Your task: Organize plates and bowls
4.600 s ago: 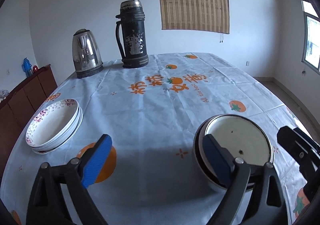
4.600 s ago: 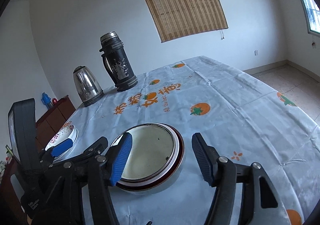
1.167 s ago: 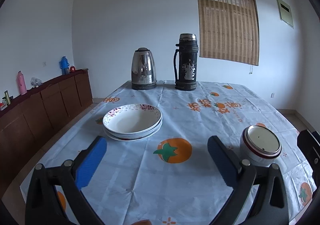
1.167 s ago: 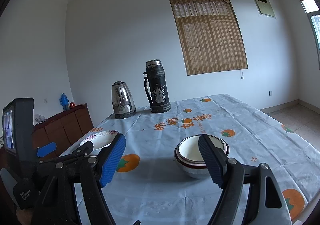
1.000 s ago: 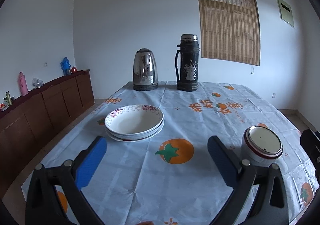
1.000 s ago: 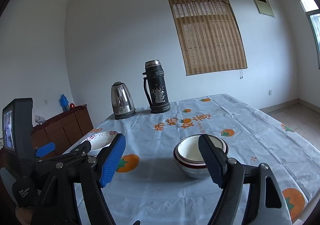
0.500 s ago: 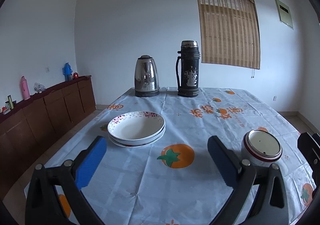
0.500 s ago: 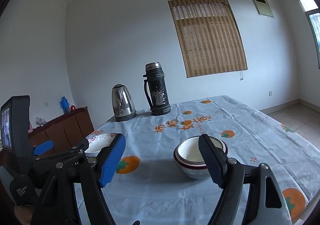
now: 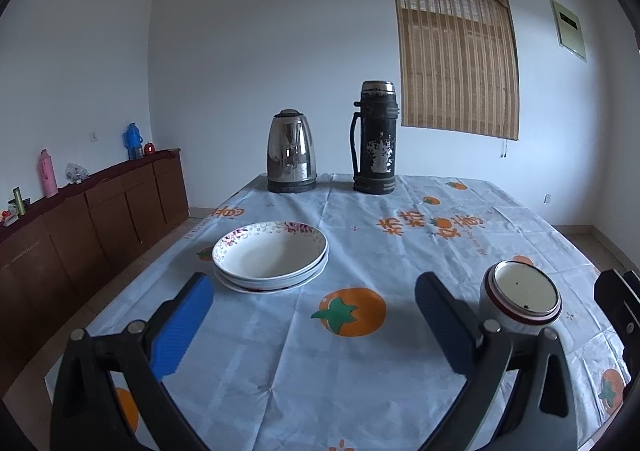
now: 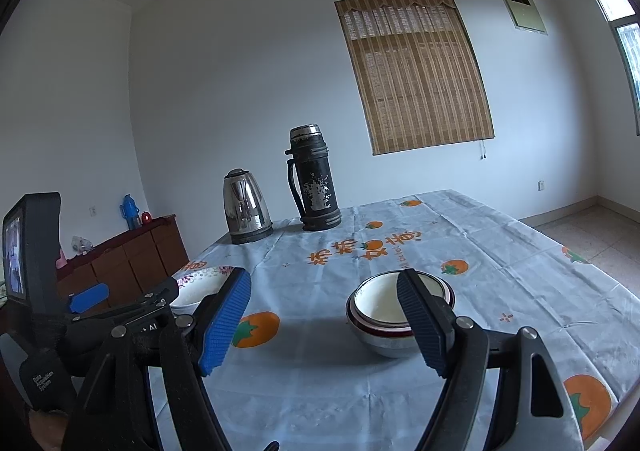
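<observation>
Left wrist view: left gripper [image 9: 312, 321] spread wide, grasping nothing. Stacked plates [image 9: 271, 257] at centre left on the table [image 9: 400, 391], mouths up, no long axis; nested bowls [image 9: 520, 297] at lower right, also upright.

Right wrist view: right gripper [image 10: 324, 319] likewise released and empty, bowls [image 10: 390, 311] partly behind its right finger, plates [image 10: 198, 287] at left. Sorting seemingly done; next probably only pulling away without nudging either stack.

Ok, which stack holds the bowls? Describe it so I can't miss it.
On the persimmon-print tablecloth, look on the near right side, away from the kettle. The bowls are the small, deep nested stack with dark red rims; the floral plates are wider and shallower.
</observation>
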Tool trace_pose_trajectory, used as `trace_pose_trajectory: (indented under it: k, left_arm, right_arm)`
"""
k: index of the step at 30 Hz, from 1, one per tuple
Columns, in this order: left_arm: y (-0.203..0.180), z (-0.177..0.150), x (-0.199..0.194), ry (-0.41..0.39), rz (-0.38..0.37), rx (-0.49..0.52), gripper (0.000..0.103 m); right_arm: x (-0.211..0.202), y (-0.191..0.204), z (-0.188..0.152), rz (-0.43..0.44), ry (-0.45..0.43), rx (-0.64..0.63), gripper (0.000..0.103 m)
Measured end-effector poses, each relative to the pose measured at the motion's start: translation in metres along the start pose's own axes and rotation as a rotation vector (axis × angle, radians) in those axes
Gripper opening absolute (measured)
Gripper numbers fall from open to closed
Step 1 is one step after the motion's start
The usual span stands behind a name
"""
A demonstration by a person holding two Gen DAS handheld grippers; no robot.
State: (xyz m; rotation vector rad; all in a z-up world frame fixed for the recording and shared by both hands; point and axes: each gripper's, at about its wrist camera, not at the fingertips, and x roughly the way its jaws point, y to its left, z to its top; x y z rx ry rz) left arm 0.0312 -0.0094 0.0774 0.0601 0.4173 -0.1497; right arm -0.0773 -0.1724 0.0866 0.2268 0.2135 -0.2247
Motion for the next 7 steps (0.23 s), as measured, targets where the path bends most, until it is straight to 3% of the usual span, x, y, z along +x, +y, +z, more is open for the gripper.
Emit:
trace_pose_trajectory:
  k: [4, 7]
  left_arm:
    - [-0.0016, -0.0005, -0.0044, -0.042, 0.07, 0.019, 0.103]
    - [0.0023, 0.0005, -0.002, -0.028, 0.045, -0.001, 0.103]
  right_arm:
    - [0.0007, -0.0016, 0.0003, 0.003, 0.005, 0.005, 0.077]
    - [0.0017, -0.0021, 0.0005, -0.001, 0.005, 0.004, 0.077]
